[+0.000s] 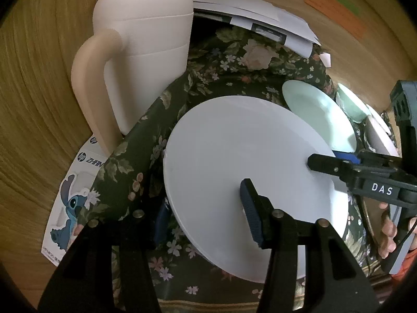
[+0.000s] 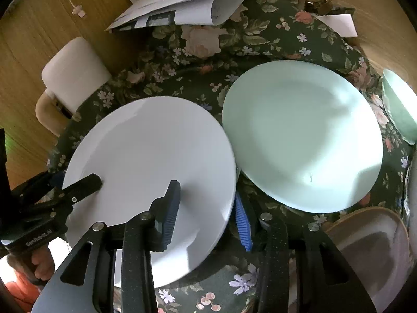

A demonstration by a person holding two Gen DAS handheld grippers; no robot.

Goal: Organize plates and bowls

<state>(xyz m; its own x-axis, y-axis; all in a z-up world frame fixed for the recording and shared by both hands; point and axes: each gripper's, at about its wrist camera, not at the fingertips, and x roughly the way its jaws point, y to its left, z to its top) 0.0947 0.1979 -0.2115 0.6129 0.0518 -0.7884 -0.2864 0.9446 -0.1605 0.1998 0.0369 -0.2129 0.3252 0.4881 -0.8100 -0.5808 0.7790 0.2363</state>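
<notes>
A white plate (image 1: 239, 164) (image 2: 153, 167) lies on the floral cloth, its right rim over the edge of a pale green plate (image 2: 305, 135) (image 1: 318, 112). My left gripper (image 1: 206, 216) straddles the white plate's near-left rim, one finger over it and one under. My right gripper (image 2: 208, 214) straddles its opposite rim the same way; in the left wrist view its finger (image 1: 325, 164) lies on the plate. Neither gripper visibly clamps the rim. A green bowl (image 2: 398, 104) (image 1: 351, 101) sits at the far right.
A large white jug with a beige handle (image 1: 140, 60) (image 2: 73, 70) stands left of the plates. Loose papers (image 2: 187, 2) lie at the back. A beige container (image 2: 370, 247) sits at the near right. A sticker sheet (image 1: 70, 195) lies on the wooden table.
</notes>
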